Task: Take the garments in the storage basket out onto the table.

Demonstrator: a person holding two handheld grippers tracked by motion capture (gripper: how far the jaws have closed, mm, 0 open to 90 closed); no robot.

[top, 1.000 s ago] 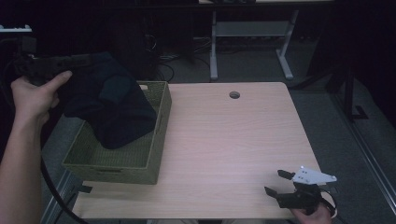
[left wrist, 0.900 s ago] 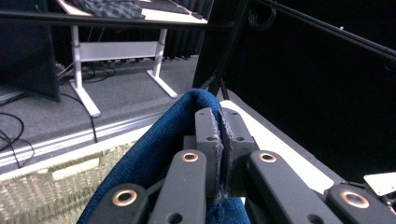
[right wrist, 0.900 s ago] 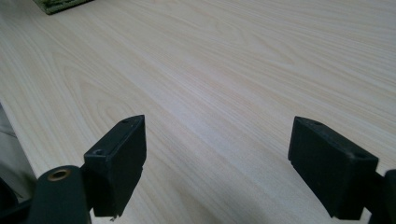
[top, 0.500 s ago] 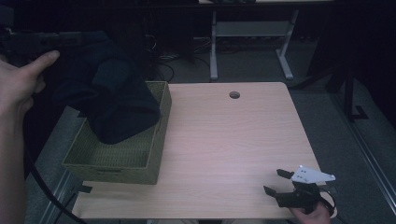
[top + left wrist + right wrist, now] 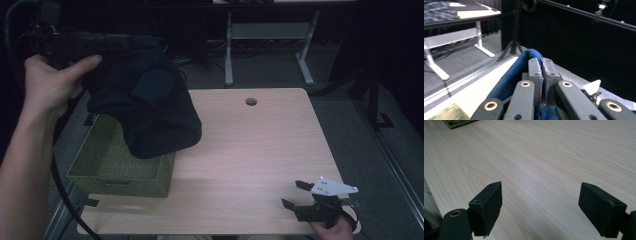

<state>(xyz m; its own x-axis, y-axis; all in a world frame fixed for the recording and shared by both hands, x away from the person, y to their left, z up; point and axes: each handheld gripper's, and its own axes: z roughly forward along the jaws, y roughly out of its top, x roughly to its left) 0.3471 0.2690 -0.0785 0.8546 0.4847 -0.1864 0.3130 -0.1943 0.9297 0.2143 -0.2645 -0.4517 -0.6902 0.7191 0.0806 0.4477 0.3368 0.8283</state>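
1. Dark blue garment [image 5: 150, 107] dangling in the air, bunched and hanging over the back half of the woven basket [image 5: 120, 172], lowest folds sagging just above the rim at the basket's 1 o'clock corner.
2. Pinched at the top edge by the left gripper [image 5: 107, 45], up at 10 o'clock of the table [image 5: 250, 150]; jaws clamped tight on a fold of blue cloth [image 5: 511, 80], as the left gripper view shows, fabric squeezed between the two pads [image 5: 535, 72].
3. Basket sitting on the table's near-left part, about 8 o'clock, looking empty where the inside shows under the cloth.
4. Right gripper [image 5: 300, 195] parked at 5 o'clock near the front edge, resting low by the tabletop, jaws spread wide with nothing between them; bare wood [image 5: 544, 165] ahead of its two pads.
5. Round cable hole [image 5: 251, 101] at 12 o'clock of the table, well apart from everything.
6. Progress, by the look of it: garment lifted clear of the basket, so the pull-out mostly done; left to do, probably carrying it across to the open tabletop, laying it down, and bringing the idle right gripper in to help spread or fold.
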